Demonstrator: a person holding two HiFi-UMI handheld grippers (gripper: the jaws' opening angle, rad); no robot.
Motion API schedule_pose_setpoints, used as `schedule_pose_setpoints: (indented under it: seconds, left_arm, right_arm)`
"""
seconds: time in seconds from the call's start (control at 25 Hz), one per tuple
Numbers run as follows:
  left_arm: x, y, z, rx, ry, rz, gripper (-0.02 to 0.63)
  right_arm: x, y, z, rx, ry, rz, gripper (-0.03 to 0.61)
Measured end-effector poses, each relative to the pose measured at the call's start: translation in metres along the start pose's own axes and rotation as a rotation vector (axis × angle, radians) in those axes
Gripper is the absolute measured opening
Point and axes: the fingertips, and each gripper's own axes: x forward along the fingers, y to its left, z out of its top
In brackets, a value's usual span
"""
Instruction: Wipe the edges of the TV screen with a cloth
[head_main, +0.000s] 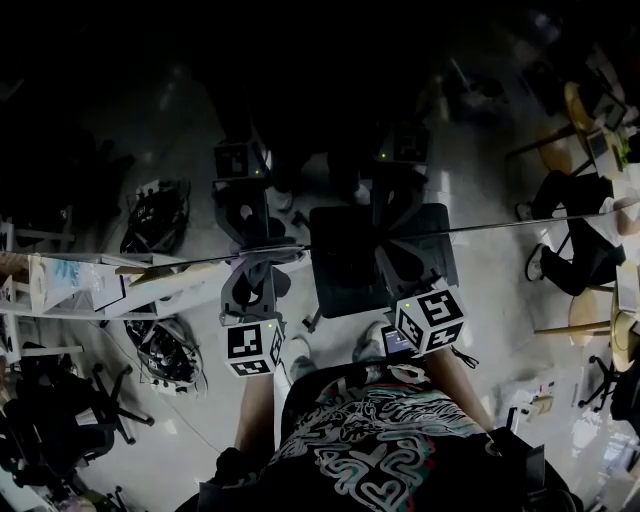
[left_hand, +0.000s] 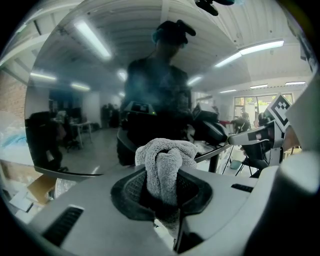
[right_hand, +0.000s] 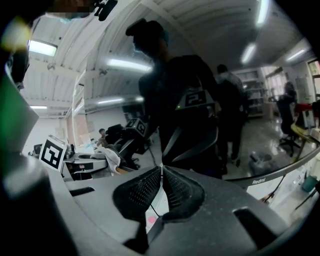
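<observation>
The dark, glossy TV screen fills the upper head view and mirrors both grippers and the room. Its lower edge runs across the middle. My left gripper is shut on a bunched grey cloth, which is pushed up against the screen close to that edge. To its right, my right gripper also points at the screen. Its jaws are shut with nothing between them. The bezel with a Redmi logo passes just beyond them. In the right gripper view, the cloth shows on the left.
A white shelf with boxes stands at the left, with black office chairs below it. A seated person and round stools are at the right. The person's patterned shirt fills the bottom.
</observation>
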Motion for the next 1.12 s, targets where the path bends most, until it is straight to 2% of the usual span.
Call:
schedule_pose_setpoints:
  seconds: [0.68,1.12]
  left_arm:
    - [0.003,-0.010,0.002,-0.005,0.006,0.005,0.077]
    - [0.007,-0.023,0.002,-0.003,0.007,0.010,0.075]
  right_arm:
    - [-0.001,-0.002,0.005,-0.008,-0.006,0.031,0.035]
    - [-0.005,0.003,0.010,-0.051,-0.012,0.095,0.035]
